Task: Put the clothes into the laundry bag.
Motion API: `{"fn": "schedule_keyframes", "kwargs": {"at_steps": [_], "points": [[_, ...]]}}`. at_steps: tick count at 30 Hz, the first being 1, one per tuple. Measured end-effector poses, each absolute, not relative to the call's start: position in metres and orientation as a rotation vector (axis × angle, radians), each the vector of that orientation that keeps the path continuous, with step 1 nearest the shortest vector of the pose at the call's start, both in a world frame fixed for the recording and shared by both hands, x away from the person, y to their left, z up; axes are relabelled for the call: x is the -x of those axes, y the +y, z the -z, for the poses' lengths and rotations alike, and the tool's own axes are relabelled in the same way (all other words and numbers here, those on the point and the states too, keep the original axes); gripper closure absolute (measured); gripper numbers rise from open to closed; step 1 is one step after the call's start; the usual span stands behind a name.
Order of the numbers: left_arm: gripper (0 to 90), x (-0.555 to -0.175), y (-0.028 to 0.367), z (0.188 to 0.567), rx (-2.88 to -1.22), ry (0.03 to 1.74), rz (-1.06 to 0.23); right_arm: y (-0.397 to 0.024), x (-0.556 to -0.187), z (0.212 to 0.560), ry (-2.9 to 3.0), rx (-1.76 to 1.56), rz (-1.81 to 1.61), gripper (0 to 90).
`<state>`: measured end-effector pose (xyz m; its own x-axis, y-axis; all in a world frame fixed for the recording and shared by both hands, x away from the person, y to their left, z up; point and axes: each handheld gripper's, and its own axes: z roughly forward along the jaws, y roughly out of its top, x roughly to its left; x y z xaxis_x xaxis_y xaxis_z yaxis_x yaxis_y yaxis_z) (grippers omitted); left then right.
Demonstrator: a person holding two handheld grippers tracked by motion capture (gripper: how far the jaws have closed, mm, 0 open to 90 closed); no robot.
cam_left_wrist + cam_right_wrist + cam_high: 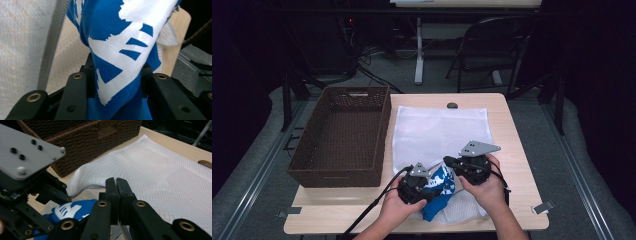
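Two hand-held claws at the near edge of the light wooden worktop (512, 150), left claw (117, 67) pinching a blue cloth with white print (120, 37), right claw (116, 186) pressed together on the edge of a white mesh bag (160, 170), brown woven basket (342, 135) just beside the bag.

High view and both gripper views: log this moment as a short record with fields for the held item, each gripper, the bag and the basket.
held item: blue cloth with white print
left gripper: shut on the blue cloth, which bunches between its jaws
right gripper: jaws shut; seems to pinch the bag's edge, hard to tell
bag: white mesh bag, flat on the table, blue cloth at its near end
basket: brown woven basket, left of the bag, nothing seen inside
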<state>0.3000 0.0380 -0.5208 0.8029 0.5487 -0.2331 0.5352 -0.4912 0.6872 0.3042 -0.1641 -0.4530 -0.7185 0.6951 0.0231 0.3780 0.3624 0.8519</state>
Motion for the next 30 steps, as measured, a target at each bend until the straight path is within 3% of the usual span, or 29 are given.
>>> {"fn": "schedule_keyframes", "kwargs": {"at_steps": [20, 30], "points": [[63.9, -0.311, 0.036, 0.509, -2.155, 0.881, -0.065, -0.162, -0.300, 0.449, 2.282, -0.914, -1.311, 89.1], [63.0, -0.316, 0.023, 0.537, -2.182, 0.910, -0.117, -0.162, -0.302, 0.451, 2.291, -0.926, -1.302, 89.1]]}}
